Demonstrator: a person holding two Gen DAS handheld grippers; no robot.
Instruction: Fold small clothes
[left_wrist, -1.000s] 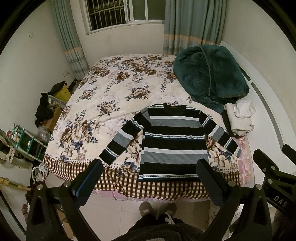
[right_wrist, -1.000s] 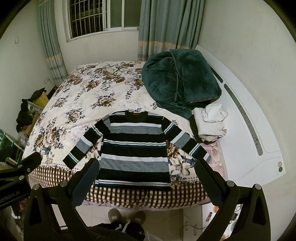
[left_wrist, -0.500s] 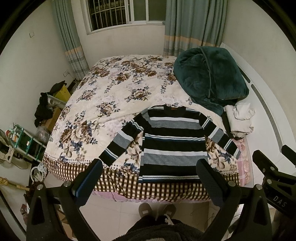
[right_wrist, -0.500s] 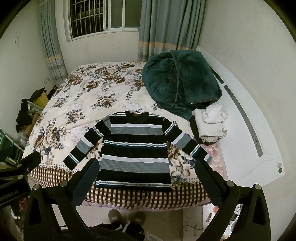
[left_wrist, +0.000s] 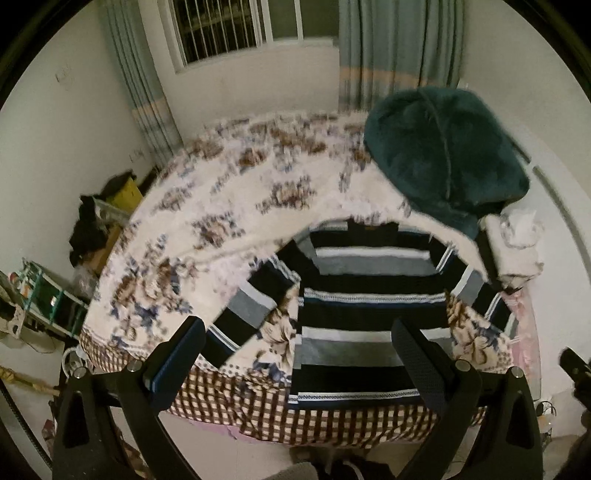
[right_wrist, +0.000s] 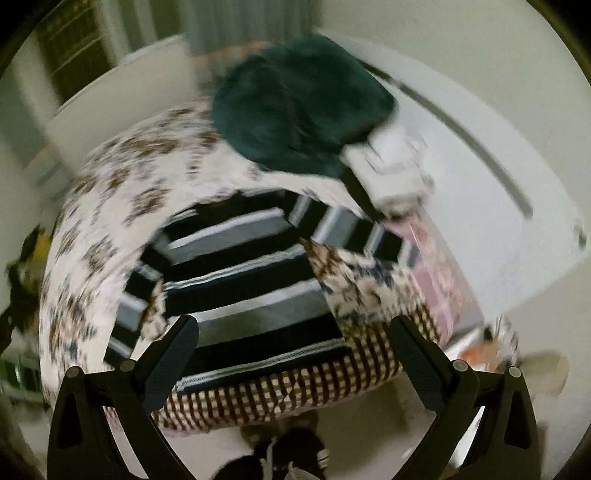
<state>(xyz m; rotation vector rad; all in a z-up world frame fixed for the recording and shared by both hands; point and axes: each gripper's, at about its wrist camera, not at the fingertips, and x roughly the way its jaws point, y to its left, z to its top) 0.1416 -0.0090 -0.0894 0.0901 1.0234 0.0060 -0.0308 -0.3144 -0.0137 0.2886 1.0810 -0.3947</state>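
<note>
A black, grey and white striped long-sleeved sweater lies flat on the floral bedspread, hem toward me, both sleeves spread out. It also shows in the blurred right wrist view. My left gripper is open and empty, above the hem and the left sleeve. My right gripper is open and empty, above the sweater's lower right corner. Neither gripper touches the cloth.
A dark green blanket is heaped at the bed's far right. A small pile of white folded clothes sits beside the right sleeve. A shelf and clutter stand left of the bed. The white wall is close on the right.
Both grippers have moved forward and down toward the sweater, which now looks larger. The right gripper has swung and tilted, blurring its view. The sweater has not moved.
</note>
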